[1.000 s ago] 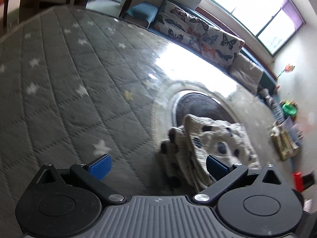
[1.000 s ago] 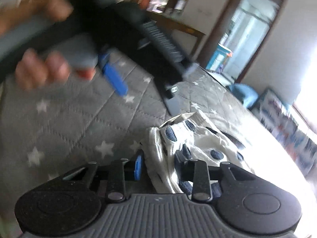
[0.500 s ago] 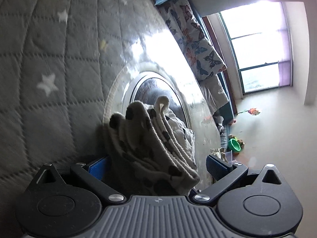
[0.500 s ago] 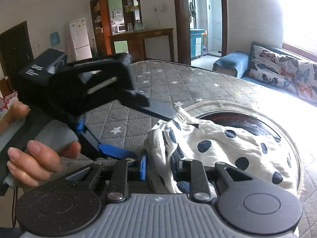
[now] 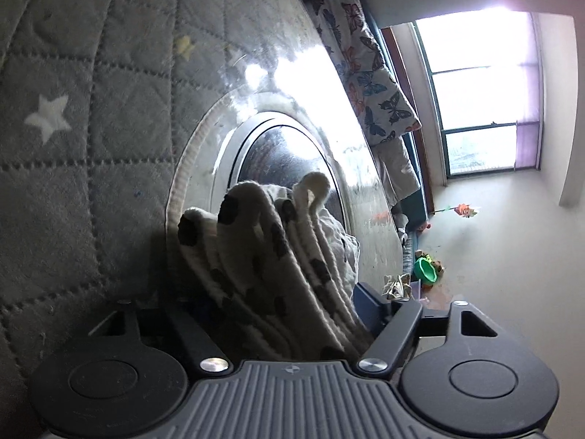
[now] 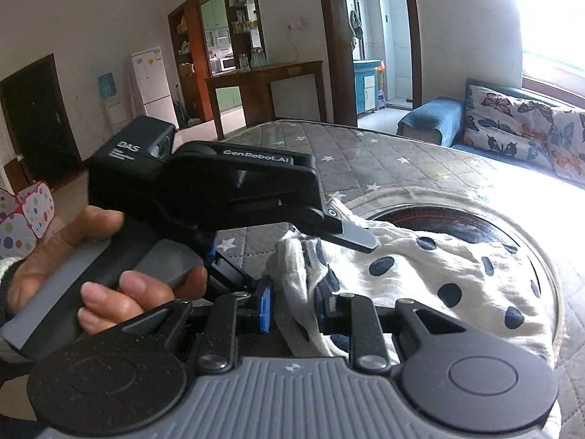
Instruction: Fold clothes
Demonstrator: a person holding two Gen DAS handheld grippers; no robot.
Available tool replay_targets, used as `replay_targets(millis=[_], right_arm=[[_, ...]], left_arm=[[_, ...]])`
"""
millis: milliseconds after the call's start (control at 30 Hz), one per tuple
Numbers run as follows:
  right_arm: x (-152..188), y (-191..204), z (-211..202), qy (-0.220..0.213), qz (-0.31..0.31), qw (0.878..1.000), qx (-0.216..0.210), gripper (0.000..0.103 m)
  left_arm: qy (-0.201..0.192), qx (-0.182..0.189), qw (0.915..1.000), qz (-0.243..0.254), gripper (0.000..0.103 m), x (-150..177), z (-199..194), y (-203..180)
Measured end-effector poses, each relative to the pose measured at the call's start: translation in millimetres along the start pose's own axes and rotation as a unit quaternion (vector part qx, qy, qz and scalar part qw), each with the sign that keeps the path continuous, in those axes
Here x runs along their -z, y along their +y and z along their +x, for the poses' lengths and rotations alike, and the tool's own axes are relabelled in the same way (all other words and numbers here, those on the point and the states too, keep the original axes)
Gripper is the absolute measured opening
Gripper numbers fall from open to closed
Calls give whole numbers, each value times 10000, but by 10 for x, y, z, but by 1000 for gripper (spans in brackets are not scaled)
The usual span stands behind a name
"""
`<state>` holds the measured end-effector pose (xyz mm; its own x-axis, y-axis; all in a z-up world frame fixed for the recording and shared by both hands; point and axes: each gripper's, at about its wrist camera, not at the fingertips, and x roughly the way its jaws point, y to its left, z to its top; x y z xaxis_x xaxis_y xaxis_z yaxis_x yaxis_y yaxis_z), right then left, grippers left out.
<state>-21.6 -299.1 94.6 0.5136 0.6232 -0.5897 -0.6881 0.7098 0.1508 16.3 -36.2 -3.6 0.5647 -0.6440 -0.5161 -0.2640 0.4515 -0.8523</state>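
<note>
A white garment with dark polka dots (image 6: 420, 274) lies bunched over a round dark plate (image 6: 457, 226) on the grey star-quilted mattress (image 6: 365, 153). My right gripper (image 6: 292, 301) is shut on a bunched edge of the garment. My left gripper (image 5: 285, 311) is closing around several stacked folds of the same garment (image 5: 263, 248); its jaws are partly closed with cloth between them. In the right wrist view the left gripper's body (image 6: 219, 190), held by a hand, sits just left of the cloth.
A sofa with butterfly cushions (image 6: 519, 128) runs along the mattress's far side under a bright window (image 5: 482, 91). A wooden counter (image 6: 263, 87), fridge (image 6: 150, 80) and doorway stand behind. Toys and a green bowl (image 5: 426, 270) lie on the floor.
The left gripper has swung in beside the right one and tilted, taking the garment's folds between its fingers and narrowing its jaws. The right gripper keeps its hold on the cloth.
</note>
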Motion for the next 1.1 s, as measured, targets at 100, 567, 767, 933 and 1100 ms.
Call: replay_targets(millis=[100, 567, 767, 933, 1100], right_arm=[[18, -10, 3, 17, -77, 10000, 6, 22], [10, -490, -389, -73, 556, 9974, 445, 29], [88, -1148, -397, -40, 1202, 9845, 1278, 32], [173, -1567, -283, 31, 1771, 9732, 1467, 38], [305, -1802, -75, 101, 2171, 9662, 1385, 38]], left_arm=[[-25, -112, 9999, 6, 67, 0, 9, 0], [-117, -552, 9975, 432, 39, 24, 133, -132], [-209, -744, 9931, 885, 37, 81, 184, -288], [-251, -864, 9895, 1135, 35, 101, 213, -369], [-277, -1031, 9841, 1421, 35, 154, 169, -406]])
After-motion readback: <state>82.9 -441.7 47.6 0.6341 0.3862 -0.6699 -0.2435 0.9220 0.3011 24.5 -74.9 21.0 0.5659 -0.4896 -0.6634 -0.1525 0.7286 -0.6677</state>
